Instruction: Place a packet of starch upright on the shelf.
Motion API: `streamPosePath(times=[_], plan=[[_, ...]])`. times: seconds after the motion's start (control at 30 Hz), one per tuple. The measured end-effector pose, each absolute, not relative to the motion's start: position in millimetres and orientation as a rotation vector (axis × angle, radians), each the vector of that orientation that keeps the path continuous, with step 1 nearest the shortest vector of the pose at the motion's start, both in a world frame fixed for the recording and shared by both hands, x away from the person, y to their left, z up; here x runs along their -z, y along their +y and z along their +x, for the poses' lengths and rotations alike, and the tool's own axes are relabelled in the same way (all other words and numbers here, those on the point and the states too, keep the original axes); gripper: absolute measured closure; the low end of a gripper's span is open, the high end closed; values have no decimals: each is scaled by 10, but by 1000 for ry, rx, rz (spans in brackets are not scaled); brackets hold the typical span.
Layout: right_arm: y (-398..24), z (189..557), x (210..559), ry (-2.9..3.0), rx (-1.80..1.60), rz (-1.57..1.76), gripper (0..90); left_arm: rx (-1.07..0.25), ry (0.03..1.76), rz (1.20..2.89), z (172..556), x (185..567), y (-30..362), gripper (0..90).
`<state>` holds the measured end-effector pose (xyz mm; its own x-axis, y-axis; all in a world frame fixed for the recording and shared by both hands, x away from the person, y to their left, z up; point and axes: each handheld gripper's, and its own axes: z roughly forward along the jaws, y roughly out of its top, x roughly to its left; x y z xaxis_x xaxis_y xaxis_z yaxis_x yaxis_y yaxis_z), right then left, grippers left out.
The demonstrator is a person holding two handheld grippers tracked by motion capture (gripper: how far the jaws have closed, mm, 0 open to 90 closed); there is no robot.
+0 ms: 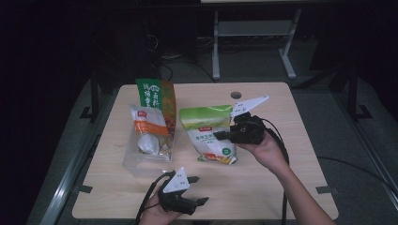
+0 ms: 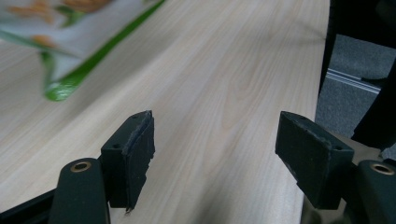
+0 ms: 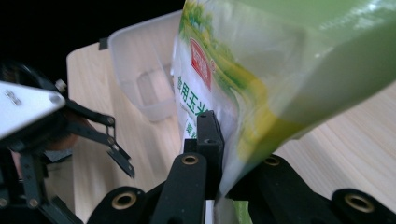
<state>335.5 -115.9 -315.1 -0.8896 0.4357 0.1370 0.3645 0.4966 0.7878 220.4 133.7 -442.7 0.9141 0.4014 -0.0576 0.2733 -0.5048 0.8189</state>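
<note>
A green and white snack bag [image 1: 206,123] [image 3: 280,70] is tilted up off the wooden table [image 1: 263,183] at the middle, its lower end near the tabletop. My right gripper [image 1: 219,137] [image 3: 220,140] comes in from the right and is shut on the bag's edge, whose thin film is pinched between the pads. Near the front edge my left gripper [image 1: 199,190] [image 2: 219,140] is open with bare wood between its pads. A corner of the bag [image 2: 70,51] lies ahead of it to the left.
A clear plastic container [image 1: 133,161] [image 3: 140,79] stands left of the bag, holding an orange and white packet [image 1: 149,123] and a tall green and orange bag [image 1: 157,96]. A cable hole [image 1: 236,94] sits near the table's far edge. Dark floor surrounds the table.
</note>
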Motion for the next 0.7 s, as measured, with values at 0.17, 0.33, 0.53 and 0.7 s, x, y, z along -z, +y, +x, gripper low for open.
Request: streamPosePath(times=[0.17,0.33,0.53,0.7], plan=[[-1039,3355,3044,2650,-1379,665,862,-171,474,2125,2199,4444,1322,276],[-903,3367,2950,2663,-1394,617,865,-159,478,2112,2198,4460,1302,272],[-692,3370,2869,2685,-1400,556,866,-183,452,2132,2191,4471,1293,273],[-560,3370,2836,2688,-1418,528,866,-188,438,2138,2189,4469,1297,273]])
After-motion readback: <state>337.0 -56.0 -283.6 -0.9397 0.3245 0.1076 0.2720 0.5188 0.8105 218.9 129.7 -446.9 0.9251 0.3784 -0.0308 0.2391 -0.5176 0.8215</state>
